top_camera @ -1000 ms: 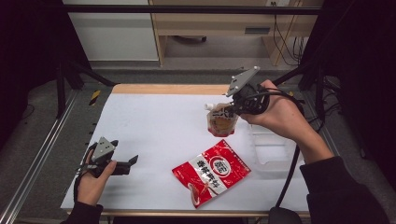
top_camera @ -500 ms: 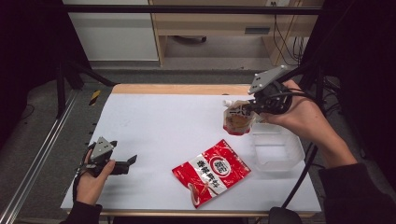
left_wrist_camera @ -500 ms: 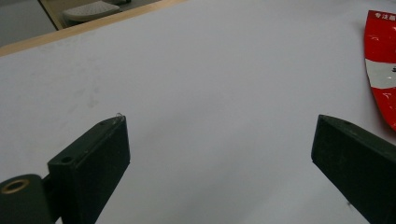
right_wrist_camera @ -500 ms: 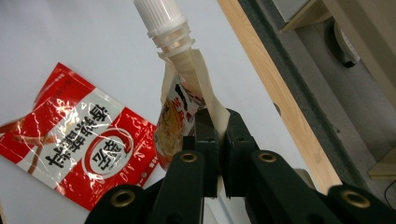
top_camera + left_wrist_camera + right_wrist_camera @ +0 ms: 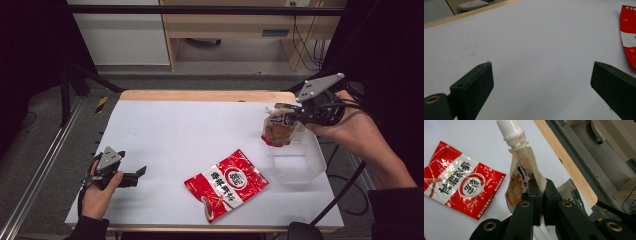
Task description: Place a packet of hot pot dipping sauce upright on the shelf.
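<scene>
My right tongs (image 5: 292, 114) pinched the spouted pouch (image 5: 276, 131) at the bench's (image 5: 200, 135) three o'clock, just above the clear tub (image 5: 300, 165), and I judged a slow, level lowering best while my left tongs (image 5: 135, 175) lay open.

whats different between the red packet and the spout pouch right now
The red packet lies flat on the white table, untouched; the spout pouch hangs in the air, pinched by the right gripper above the clear tub. The red packet is a sealed flat bag; the spout pouch has a white screw cap. Both are printed flexible packs.
</scene>
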Available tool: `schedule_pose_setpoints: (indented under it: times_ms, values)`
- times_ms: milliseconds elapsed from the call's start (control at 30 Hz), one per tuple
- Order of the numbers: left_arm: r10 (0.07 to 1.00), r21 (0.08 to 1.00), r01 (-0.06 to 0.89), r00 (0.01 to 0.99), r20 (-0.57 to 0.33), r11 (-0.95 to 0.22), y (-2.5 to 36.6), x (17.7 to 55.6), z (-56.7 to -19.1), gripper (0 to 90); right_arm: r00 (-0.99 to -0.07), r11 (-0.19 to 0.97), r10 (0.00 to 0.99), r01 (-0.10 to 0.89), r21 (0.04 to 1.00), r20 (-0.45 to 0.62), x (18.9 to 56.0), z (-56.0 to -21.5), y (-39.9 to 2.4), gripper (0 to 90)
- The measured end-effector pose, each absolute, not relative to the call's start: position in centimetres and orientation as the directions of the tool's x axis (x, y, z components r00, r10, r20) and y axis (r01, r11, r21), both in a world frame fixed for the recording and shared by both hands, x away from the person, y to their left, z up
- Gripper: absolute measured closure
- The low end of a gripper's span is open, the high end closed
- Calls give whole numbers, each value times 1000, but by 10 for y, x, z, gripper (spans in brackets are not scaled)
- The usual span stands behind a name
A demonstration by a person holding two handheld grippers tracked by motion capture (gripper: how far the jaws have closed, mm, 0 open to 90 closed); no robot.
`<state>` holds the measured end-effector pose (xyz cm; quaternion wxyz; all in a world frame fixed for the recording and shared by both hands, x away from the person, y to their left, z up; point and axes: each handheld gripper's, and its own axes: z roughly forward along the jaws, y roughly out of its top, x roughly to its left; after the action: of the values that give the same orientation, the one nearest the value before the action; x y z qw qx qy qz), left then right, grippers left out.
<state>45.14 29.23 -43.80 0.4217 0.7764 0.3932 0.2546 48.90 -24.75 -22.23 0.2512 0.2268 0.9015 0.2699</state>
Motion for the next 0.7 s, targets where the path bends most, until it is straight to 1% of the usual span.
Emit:
schedule_pose_setpoints:
  times_ms: [333,700]
  values:
    - [826,855,397,560,63,-334,293,451,-438,46,-739,740,580,302,601,-343,488,-222,-272,873]
    - [826,854,397,560,65,-336,293,451,-438,49,-711,735,603,318,599,-362,501,-227,-284,873]
